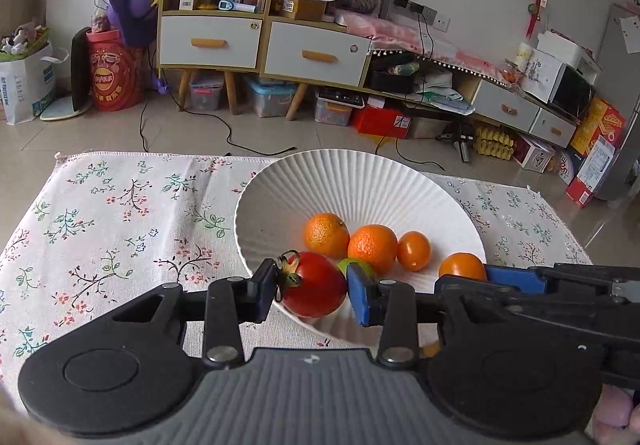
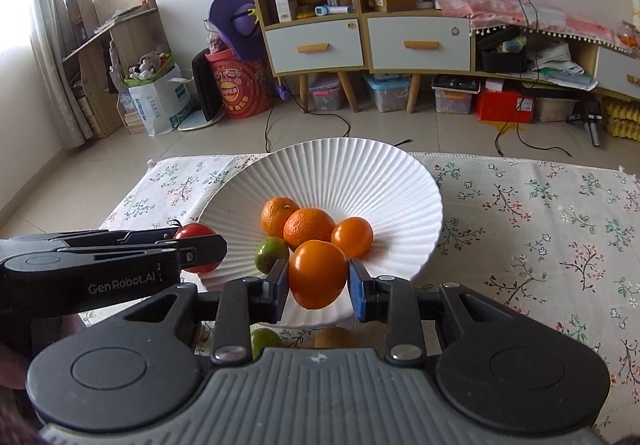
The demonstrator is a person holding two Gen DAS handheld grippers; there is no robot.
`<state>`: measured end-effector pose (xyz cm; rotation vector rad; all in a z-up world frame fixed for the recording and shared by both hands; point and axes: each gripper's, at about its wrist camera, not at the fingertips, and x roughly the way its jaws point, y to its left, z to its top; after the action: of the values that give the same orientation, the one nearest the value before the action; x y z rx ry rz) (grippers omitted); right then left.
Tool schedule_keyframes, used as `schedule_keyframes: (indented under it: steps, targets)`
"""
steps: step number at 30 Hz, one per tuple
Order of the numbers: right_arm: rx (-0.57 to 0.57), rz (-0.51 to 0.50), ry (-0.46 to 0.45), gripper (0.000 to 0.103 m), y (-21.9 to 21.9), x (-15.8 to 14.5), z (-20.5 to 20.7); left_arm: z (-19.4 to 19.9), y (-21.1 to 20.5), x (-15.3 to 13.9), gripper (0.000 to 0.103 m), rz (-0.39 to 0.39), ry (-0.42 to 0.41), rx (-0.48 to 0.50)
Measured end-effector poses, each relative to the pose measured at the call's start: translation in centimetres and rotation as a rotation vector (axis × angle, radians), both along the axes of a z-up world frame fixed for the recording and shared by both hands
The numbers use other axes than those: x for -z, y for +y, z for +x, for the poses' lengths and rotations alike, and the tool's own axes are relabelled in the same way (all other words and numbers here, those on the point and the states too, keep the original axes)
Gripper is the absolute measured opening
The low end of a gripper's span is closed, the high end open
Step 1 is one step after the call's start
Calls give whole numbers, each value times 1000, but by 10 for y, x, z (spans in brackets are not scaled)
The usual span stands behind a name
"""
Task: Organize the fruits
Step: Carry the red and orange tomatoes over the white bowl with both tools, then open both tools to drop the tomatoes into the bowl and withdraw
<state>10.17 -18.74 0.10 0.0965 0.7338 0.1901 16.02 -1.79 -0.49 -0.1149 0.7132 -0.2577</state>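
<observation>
The left gripper (image 1: pixel 312 291) is clamped on a red tomato (image 1: pixel 316 285), the right gripper (image 2: pixel 318 281) on an orange fruit (image 2: pixel 317 273), hiding the near rim of the bowl (image 2: pixel 360 173) and half-covering a green fruit (image 1: pixel 346 265).

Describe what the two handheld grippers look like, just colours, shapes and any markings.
Both match: the left gripper and right gripper each have a grey ribbed body flanked by two round black discs, black linkage arms with silver pivot pins, and flat blue finger pads. Seen from the right wrist view, the left gripper's black side casing carries white "GenRobot.AI" lettering. No cables or sleeves show.
</observation>
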Motion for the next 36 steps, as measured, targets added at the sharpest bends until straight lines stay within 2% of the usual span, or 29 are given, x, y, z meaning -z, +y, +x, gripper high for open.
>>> schedule_keyframes:
  steps: [9,16,26,32,36]
  targets:
    - [-23,-47,42,28,5,12,8,15,-5,8,39,-22,30,-5]
    - [-22,-41,33,28,3,14,11,20,-1,11,39,-60,14,-12]
    - [-21,-42,13,30,6,16,14,24,-4,12,41,-72,-5,-8]
    - [-14,-33,11,43,2,11,12,22,-2,7,46,-53,-4,1]
    - [-14,-37,6,50,1,5,9,17,-1,0,56,-41,-9,0]
